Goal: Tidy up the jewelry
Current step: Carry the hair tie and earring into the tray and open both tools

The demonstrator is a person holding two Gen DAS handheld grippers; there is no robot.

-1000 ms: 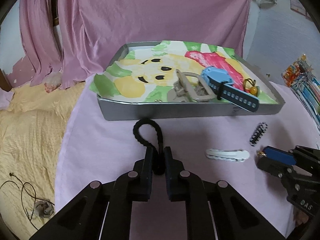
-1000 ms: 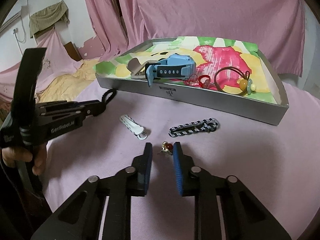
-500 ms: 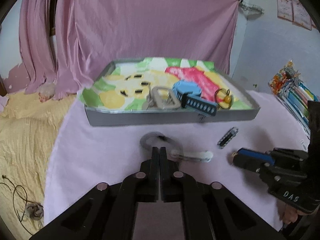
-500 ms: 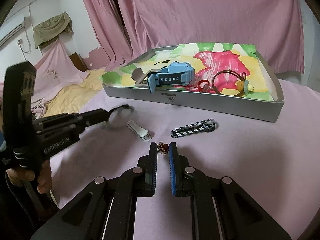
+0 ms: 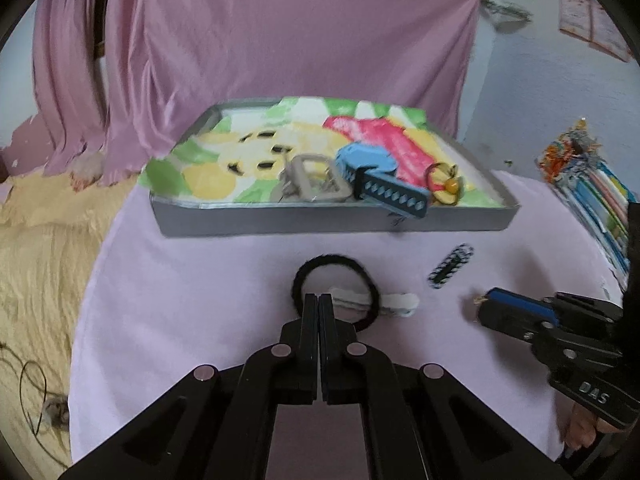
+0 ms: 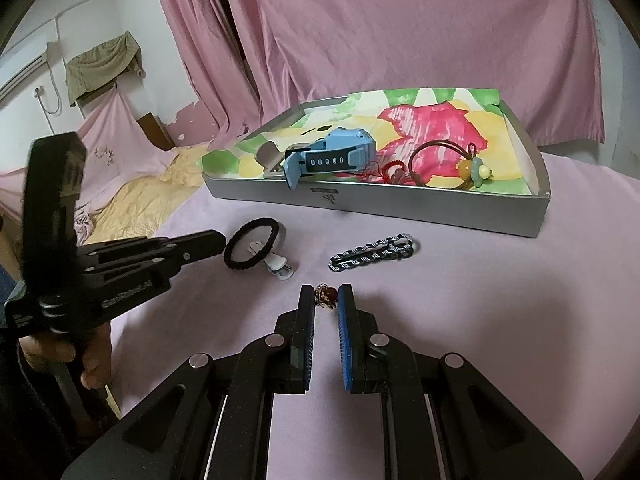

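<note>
My left gripper [image 5: 319, 300] is shut on a black hair tie [image 5: 328, 258], whose loop hangs off the fingertips above a white hair clip [image 5: 400, 303] on the pink cloth. The right wrist view shows the same hair tie [image 6: 262, 221] and white clip [image 6: 278, 268]. My right gripper [image 6: 326, 296] is shut on a small red and gold charm [image 6: 327, 294] held at its tips. A black-and-white patterned clip [image 6: 372, 256] lies just beyond it. The grey tray [image 6: 400, 204] with a painted lining holds a blue watch [image 6: 332, 156] and a brown bead hair tie [image 6: 472, 168].
A yellow blanket [image 5: 44, 248] lies off the table's left edge, with a cord on it. Colourful packs [image 5: 592, 184] sit at the far right. Pink curtains hang behind the tray. A person's hand [image 6: 60, 352] grips the left tool's handle.
My left gripper shut fully on the black hair tie and carried it back and right over the white clip. My right gripper's fingers narrowed onto the small charm.
</note>
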